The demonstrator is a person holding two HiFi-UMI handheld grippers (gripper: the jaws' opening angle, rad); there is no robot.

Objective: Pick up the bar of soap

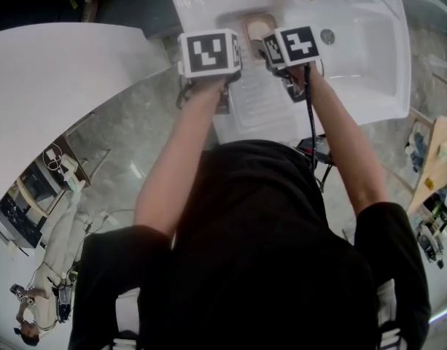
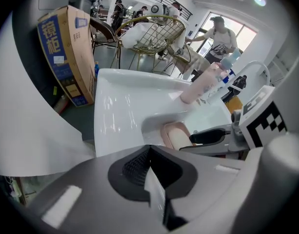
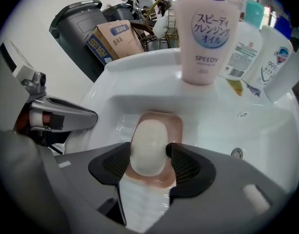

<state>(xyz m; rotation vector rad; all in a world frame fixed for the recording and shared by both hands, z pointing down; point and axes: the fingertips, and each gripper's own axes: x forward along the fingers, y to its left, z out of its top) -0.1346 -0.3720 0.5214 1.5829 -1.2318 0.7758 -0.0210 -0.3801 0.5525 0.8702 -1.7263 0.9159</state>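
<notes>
A pale oval bar of soap (image 3: 149, 143) lies in a pink soap dish (image 3: 177, 126) on the ledge of a white sink (image 3: 222, 130). My right gripper (image 3: 149, 158) points steeply down over it, open wide, with one black ribbed pad on each side of the bar. The bar rests in the dish between the pads. My left gripper (image 2: 149, 151) hangs just left of the dish, its jaw tips together with nothing between them. In the head view both marker cubes sit side by side over the dish (image 1: 258, 29).
A pink pump bottle (image 3: 205, 33) and two white bottles (image 3: 244, 43) stand on the sink's back rim. The basin with its drain (image 1: 327, 36) lies to the right. A cardboard box (image 2: 66, 52) and a grey bin (image 3: 78, 18) stand beyond the sink.
</notes>
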